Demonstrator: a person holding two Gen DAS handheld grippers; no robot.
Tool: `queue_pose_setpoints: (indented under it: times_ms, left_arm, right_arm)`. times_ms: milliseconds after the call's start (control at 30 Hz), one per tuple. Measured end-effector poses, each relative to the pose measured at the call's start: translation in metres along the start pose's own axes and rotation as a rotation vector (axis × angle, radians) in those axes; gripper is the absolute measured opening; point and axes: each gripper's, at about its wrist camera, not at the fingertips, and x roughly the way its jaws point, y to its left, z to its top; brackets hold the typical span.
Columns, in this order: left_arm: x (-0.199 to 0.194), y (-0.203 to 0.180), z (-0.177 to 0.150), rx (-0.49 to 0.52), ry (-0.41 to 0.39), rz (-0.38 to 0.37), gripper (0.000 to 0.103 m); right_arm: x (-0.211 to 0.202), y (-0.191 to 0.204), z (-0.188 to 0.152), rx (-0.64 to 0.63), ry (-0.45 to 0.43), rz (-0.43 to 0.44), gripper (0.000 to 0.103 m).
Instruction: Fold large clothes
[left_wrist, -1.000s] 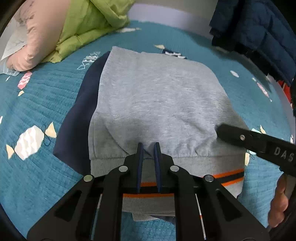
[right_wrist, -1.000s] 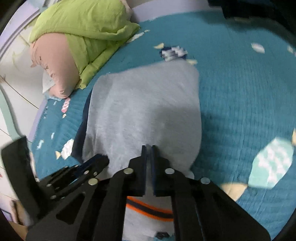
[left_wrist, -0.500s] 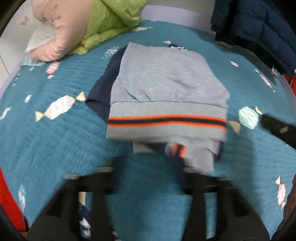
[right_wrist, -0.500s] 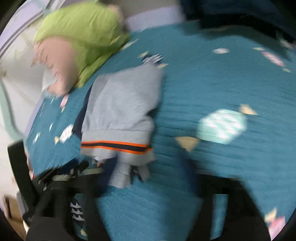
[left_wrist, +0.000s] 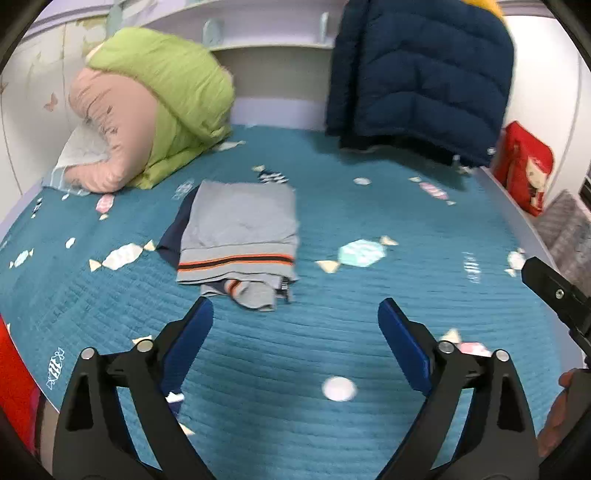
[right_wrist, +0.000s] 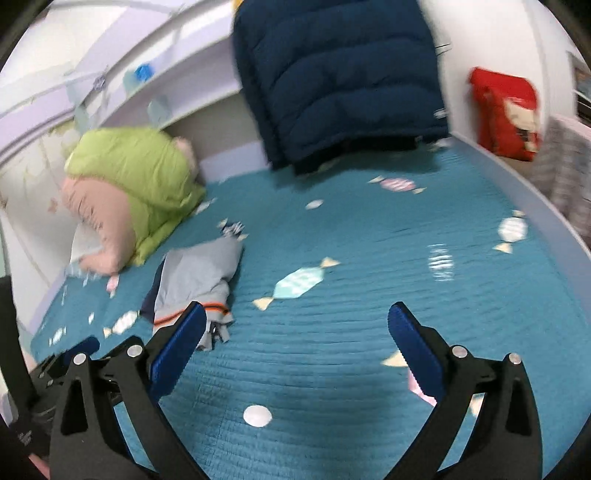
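Sweatshirt (left_wrist: 240, 229) lies folded ahead of both tools, left (left_wrist: 295, 325) and right (right_wrist: 295, 332), each spread wide and empty; its loose cuff could snag and undo the fold

A home bedroom, likely a child's. A bed (left_wrist: 295, 387) fills the view, covered by a teal quilted bedspread (left_wrist: 406, 295) printed with candy shapes. At the far left lies a rolled green and pink duvet (left_wrist: 155, 107) on a white pillow (left_wrist: 81, 151). A navy puffer jacket (left_wrist: 417, 77) hangs at the far end of the bed. Pale walls with faint butterfly decals (left_wrist: 50, 103) and a white shelf ledge (left_wrist: 258, 26) run behind. A folded grey sweatshirt (left_wrist: 240, 229) rests on the bedspread.
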Motion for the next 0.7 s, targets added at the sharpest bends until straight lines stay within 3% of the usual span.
queue_pose_setpoints:
  times_ms: [267, 700]
  left_arm:
    - [-0.056, -0.033, -0.009, 0.015, -0.051, -0.032, 0.092]
    - [-0.089, -0.046, -0.011, 0.0, -0.118, -0.034, 0.093]
  right_arm:
    - [-0.055, -0.015, 0.004, 0.0, -0.073, -0.049, 0.095]
    - [-0.068, -0.007, 0.0, -0.069, -0.091, -0.036, 0.095]
